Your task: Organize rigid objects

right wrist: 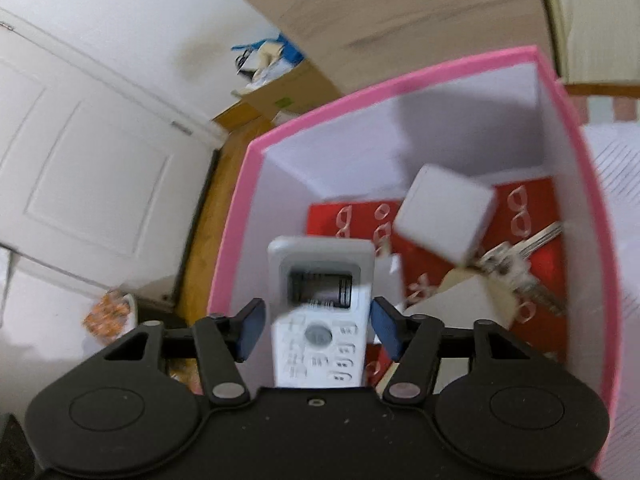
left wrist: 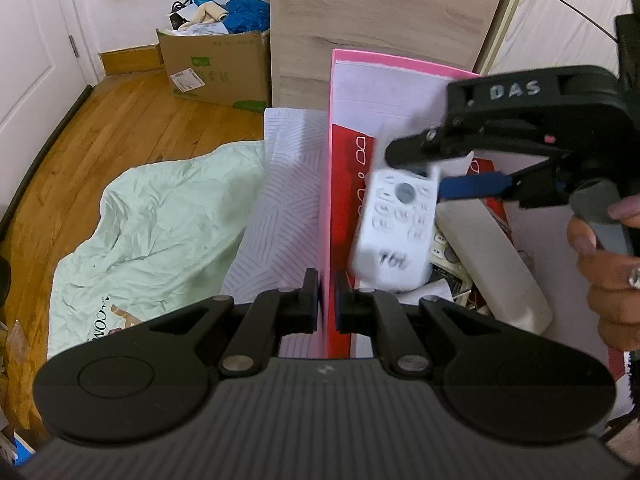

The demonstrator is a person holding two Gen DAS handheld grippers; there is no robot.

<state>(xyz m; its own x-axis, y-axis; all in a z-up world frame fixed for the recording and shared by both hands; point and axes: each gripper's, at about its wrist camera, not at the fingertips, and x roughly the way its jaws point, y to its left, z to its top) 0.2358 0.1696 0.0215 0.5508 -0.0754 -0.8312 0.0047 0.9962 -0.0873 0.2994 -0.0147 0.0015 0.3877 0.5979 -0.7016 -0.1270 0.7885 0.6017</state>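
Observation:
A pink box (left wrist: 325,184) (right wrist: 240,216) with white inner walls stands open, and my left gripper (left wrist: 328,300) is shut on its near left wall. Over the box, my right gripper (left wrist: 420,174) (right wrist: 319,330) holds its blue pads (right wrist: 252,330) apart, with a white remote (left wrist: 394,232) (right wrist: 320,344) between them. The remote is blurred, button side up, and thin gaps show at its sides. Inside the box lie a white block (right wrist: 444,216) (left wrist: 492,256), a bunch of keys (right wrist: 520,264) and some papers on a red lining printed with glasses.
A person's hand (left wrist: 608,260) grips the right tool's handle. The box rests on a patterned white sheet (left wrist: 280,184) beside a green cloth (left wrist: 160,220). A wooden cabinet (left wrist: 380,20) stands behind, with a full cardboard box (left wrist: 216,68) on the wood floor and a white door (right wrist: 80,160) to the left.

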